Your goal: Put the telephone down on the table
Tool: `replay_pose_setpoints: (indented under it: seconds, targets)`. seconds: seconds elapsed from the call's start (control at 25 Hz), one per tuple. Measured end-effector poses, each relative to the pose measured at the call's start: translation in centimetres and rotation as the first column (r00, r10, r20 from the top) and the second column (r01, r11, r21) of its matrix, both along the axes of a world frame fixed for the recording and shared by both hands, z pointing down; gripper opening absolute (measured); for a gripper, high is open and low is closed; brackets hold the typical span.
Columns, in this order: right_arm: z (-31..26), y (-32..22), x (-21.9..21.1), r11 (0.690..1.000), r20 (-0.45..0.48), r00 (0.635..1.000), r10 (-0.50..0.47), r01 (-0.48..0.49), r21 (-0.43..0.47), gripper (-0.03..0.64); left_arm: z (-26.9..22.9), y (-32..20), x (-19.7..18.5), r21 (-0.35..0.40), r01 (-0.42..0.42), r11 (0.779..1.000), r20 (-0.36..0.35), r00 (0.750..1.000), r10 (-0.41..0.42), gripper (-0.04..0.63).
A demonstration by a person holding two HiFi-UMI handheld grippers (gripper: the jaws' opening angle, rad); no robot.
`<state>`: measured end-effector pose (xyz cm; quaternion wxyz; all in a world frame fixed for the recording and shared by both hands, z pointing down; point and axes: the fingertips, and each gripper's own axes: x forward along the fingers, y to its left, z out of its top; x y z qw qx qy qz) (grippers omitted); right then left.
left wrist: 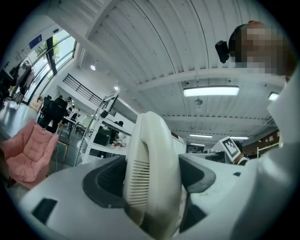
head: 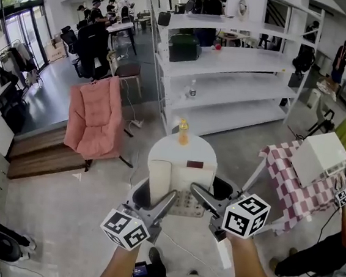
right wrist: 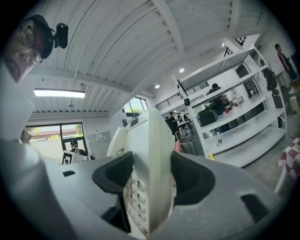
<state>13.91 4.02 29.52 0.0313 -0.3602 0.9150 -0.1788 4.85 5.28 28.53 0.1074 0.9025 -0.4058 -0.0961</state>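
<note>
Both tongs are clamped on the telephone (head: 184, 182) over the round surface (head: 199, 149): your left tongs (head: 165, 203) on its handset (left wrist: 152, 173), your right tongs (head: 206, 200) on the keypad edge. Loosen one side early and it may tip, spilling the handset or striking the bottle (head: 183, 131).

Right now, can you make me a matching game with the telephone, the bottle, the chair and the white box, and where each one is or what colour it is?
Things:
1. telephone
2. bottle
3. folding chair
4. white box

Place or colour:
A. on the checked cloth
B. pink
C. clamped by the left hand-held gripper and the right hand-held gripper
D. standing on the round white table

Pairs: 1-C, 2-D, 3-B, 4-A.
</note>
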Motion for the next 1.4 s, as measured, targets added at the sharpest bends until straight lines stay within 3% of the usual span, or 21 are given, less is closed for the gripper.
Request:
replay_pose_setpoints:
  seconds: [0.76, 1.16, 1.4]
  targets:
    - [0.4, -9.3, -5.2, 0.984, -0.016, 0.984, 0.178, -0.178, -0.022, 0.245, 0.9, -11.0, -5.3, -0.004, -0.186, 0.983, -0.021, 0.982, 0.186, 0.342]
    - [0.2, -12.7, -9.6, 0.981, -0.013, 0.981, 0.195, -0.195, -0.018, 0.245, 0.8, -14.6, -9.6, 0.01, -0.207, 0.978, -0.021, 0.978, 0.207, 0.342]
    - [-0.2, -14.6, -12.8, 0.986, -0.025, 0.986, 0.164, -0.164, -0.006, 0.245, 0.2, -16.2, -12.9, 0.018, -0.171, 0.985, -0.021, 0.985, 0.171, 0.342]
